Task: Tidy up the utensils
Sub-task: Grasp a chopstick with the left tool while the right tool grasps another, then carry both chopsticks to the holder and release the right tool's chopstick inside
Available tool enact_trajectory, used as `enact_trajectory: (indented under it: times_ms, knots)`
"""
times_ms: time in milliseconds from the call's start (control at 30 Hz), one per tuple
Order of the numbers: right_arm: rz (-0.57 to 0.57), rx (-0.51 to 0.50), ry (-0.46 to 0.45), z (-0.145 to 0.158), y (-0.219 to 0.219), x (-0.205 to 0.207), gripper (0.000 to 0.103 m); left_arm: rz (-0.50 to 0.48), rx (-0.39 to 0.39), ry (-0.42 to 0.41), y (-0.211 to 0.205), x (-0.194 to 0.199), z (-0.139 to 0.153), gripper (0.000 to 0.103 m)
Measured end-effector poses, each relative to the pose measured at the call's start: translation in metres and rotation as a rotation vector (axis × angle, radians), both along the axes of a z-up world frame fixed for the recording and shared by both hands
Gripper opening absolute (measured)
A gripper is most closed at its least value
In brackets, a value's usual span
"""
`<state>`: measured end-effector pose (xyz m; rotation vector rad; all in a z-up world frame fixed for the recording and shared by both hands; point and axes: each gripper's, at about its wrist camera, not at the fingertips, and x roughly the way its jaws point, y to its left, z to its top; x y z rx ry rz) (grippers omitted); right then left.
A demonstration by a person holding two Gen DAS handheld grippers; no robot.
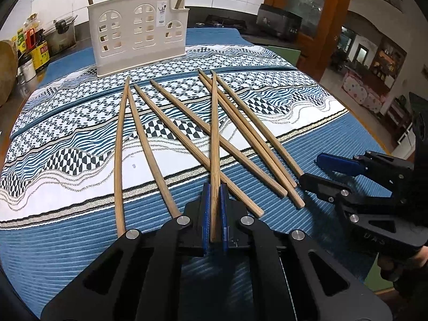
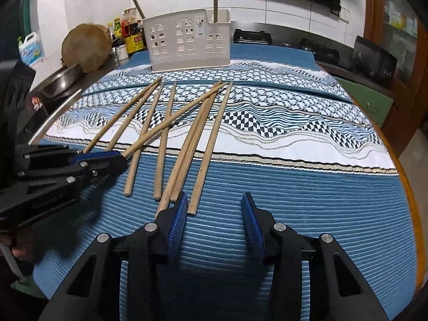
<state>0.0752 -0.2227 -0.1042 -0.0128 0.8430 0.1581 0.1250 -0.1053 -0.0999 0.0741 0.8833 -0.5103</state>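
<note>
one chopstick (image 1: 214, 144) is clamped by its thick end between the blue pads of the left gripper (image 1: 214, 214), and its thin end reaches out across the others. six more loose chopsticks (image 1: 171, 133) lie fanned on the patterned cloth (image 1: 307, 112), thick ends toward the grippers. the held stick crosses over at least two of them, so lifting it at a slant could drag or roll those neighbours and scatter the fan.

the right gripper (image 2: 216, 222) sits low over the blue part of the cloth with its jaws partly apart and nothing between them. the rightmost stick (image 2: 211, 144) ends just ahead of the gap, beside the left pad (image 2: 178, 224). if the jaws close where they stand they would likely meet on air, or nudge that stick's end aside rather than pinch it.

the white holder (image 1: 139, 34) stands at the far edge of the cloth, well apart from both grippers, with two sticks already upright in it. a long stick held only at one end may swing, and could catch the holder's rim or tip the light holder.
</note>
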Motion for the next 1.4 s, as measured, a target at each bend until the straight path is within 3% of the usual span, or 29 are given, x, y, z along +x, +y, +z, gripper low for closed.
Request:
enact_trajectory:
  times_ms: [100, 367, 500, 700, 967, 1167, 1400]
  knots:
    - [-0.005, -0.007, 0.009, -0.001, 0.004, 0.005, 0.034, -0.001, 0.005, 0.005, 0.0, 0.001, -0.001, 0.006]
    - [-0.011, -0.045, 0.02, -0.002, 0.013, 0.017, 0.03, -0.004, 0.02, 0.006, -0.003, 0.001, -0.002, 0.008]
    - [-0.021, -0.045, 0.017, -0.002, 0.01, 0.018, 0.009, -0.001, 0.012, 0.007, -0.002, 0.002, -0.002, 0.006]
    - [-0.023, -0.033, -0.013, 0.01, -0.001, 0.014, 0.007, 0.002, -0.004, -0.026, 0.0, -0.002, 0.01, 0.006]
    - [-0.024, -0.026, -0.15, 0.069, -0.021, 0.009, 0.007, 0.039, -0.046, -0.129, 0.021, -0.003, 0.057, 0.006]
    - [0.016, -0.02, -0.235, 0.126, -0.029, 0.03, 0.007, 0.05, -0.082, -0.186, 0.037, 0.012, 0.094, 0.006]
    - [0.061, -0.031, -0.225, 0.175, -0.035, 0.081, 0.007, 0.077, -0.105, -0.234, 0.048, 0.039, 0.131, 0.006]
